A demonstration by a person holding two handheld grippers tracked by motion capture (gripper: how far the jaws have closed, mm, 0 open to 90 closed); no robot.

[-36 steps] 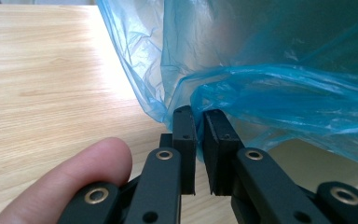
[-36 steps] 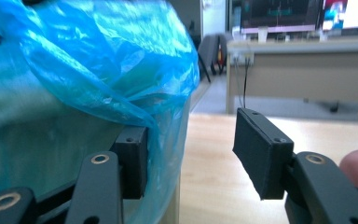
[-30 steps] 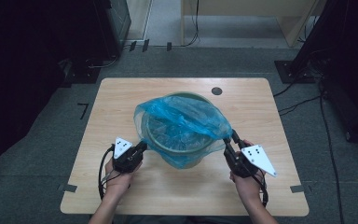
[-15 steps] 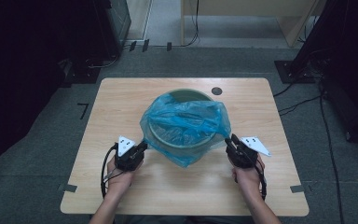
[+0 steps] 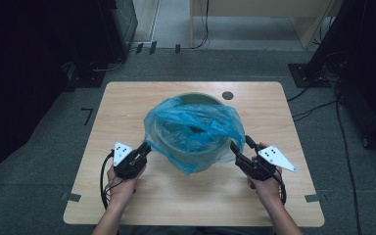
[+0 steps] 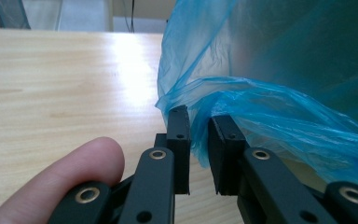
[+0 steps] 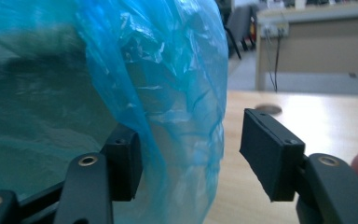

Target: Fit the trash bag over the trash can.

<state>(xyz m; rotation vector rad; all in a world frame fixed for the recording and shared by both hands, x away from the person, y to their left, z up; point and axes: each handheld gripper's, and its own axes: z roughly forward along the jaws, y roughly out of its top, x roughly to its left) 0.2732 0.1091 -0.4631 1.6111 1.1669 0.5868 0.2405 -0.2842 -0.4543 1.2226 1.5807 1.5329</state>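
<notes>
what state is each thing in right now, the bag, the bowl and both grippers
blue plastic bag: draped over the bowl, crumpled, its far edge short of the far rim
bowl: upright on the table, mostly covered, far rim bare
left gripper: jaws nearly closed, a fold of bag between them
right gripper: jaws wide apart, bag between them, not pinched
table: bare wood around the bowl
</notes>
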